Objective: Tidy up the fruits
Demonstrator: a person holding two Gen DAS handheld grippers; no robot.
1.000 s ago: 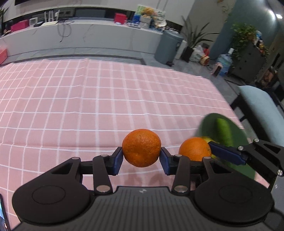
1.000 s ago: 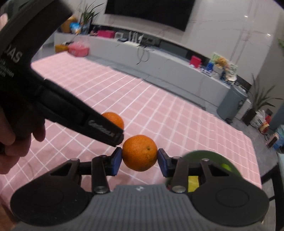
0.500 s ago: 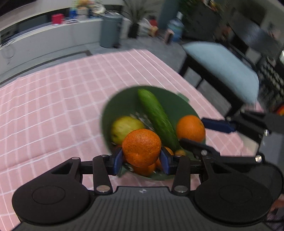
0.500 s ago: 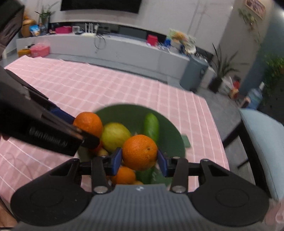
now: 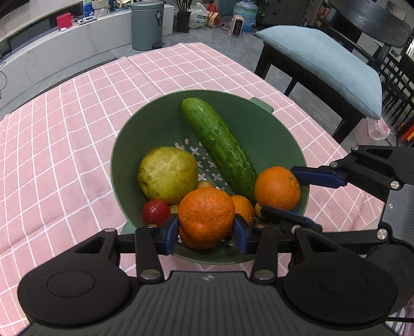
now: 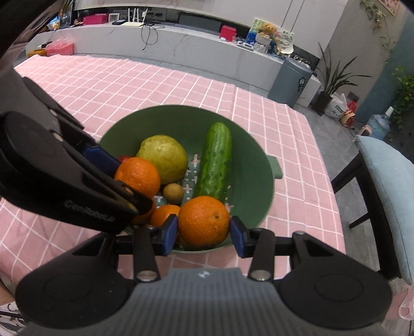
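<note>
A green colander bowl (image 5: 274,134) stands on the pink checked tablecloth; it also shows in the right wrist view (image 6: 178,121). In it lie a cucumber (image 5: 220,147), a yellow-green pear (image 5: 167,178), a small red tomato (image 5: 156,212), a kiwi (image 6: 173,193) and more oranges (image 5: 243,208). My left gripper (image 5: 206,230) is shut on an orange (image 5: 206,213) just above the bowl's near rim. My right gripper (image 6: 204,232) is shut on another orange (image 6: 204,219), also over the near rim; it shows in the left wrist view (image 5: 276,187) at the right.
The pink tablecloth (image 5: 64,144) spreads to the left and far side of the bowl. A black chair with a light blue cushion (image 5: 323,59) stands past the table's right edge. A grey bin (image 5: 147,24) and a white counter stand farther back.
Both grippers have swung right with their oranges, from over bare cloth to over the bowl, and have come lower and closer to the fruit inside.
</note>
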